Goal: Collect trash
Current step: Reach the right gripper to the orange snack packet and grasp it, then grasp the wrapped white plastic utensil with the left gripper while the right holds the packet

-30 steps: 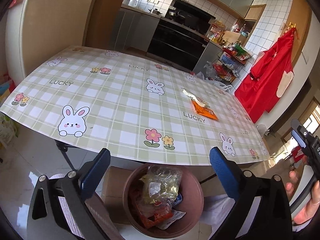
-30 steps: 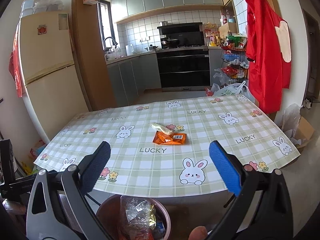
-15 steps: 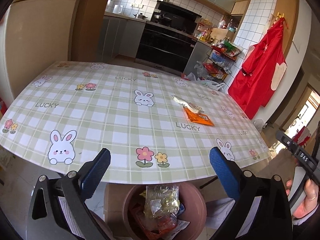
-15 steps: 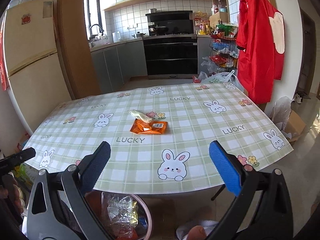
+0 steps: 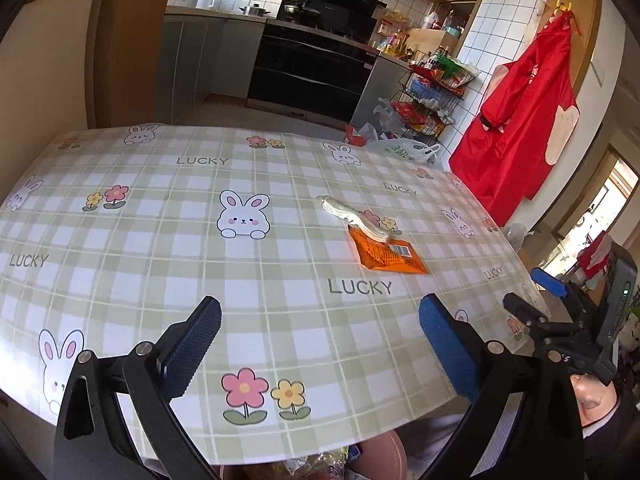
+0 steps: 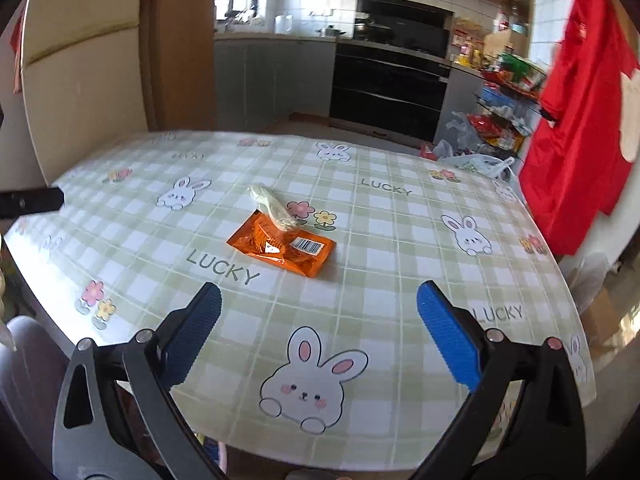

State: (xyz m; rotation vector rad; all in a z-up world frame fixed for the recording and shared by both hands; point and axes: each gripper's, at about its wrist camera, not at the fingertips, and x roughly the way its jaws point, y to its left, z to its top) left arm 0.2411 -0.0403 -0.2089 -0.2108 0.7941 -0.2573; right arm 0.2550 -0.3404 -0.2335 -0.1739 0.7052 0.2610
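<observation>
Right wrist view: the right gripper (image 6: 318, 312) hangs over the near edge of the counter (image 6: 400, 280), fingers (image 6: 448, 340) spread wide, grasping nothing. Bare checked cloth separates it from the orange wrapper (image 6: 282, 248), which lies flat mid-counter, its far corner under a pale crumpled wrapper (image 6: 274, 208). The left gripper (image 5: 320, 340) is likewise released above the near edge, over the trash bin (image 5: 384, 454) rim.
</observation>
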